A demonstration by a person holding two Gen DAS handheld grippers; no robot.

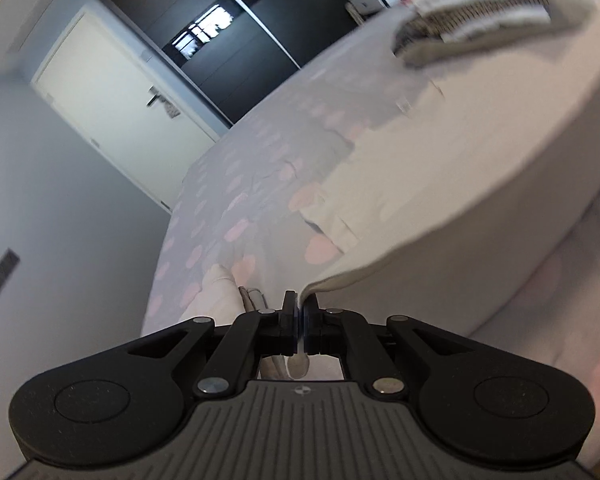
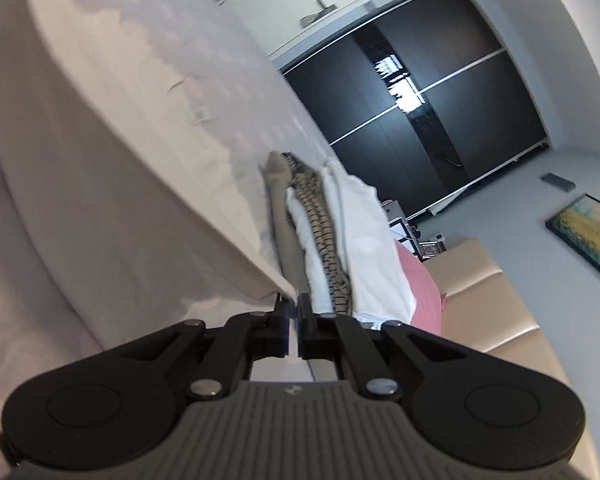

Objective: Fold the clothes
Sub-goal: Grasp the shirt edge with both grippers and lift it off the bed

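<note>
Cream cloth is the thing being folded, and it hangs stretched between the two claws over the bed with its pink spots. The left claw is pinched tight on one corner of the cloth. The right claw is pinched tight on another corner, where the same cloth runs off to the left.

It looks soft, thin and light. It sags in a curve between the two grips, so it will flop and bend wherever nothing holds it. The hemmed edge near the corners looks like the best place to hold, since the cloth is thicker there and less likely to slip out.

A pile of folded clothes sits on the bed beyond it, near a pink pillow.

Both views are tilted and blurry. What kind of clothing this is cannot be told. Its far end is cut off, and the bed under it is hidden
</note>
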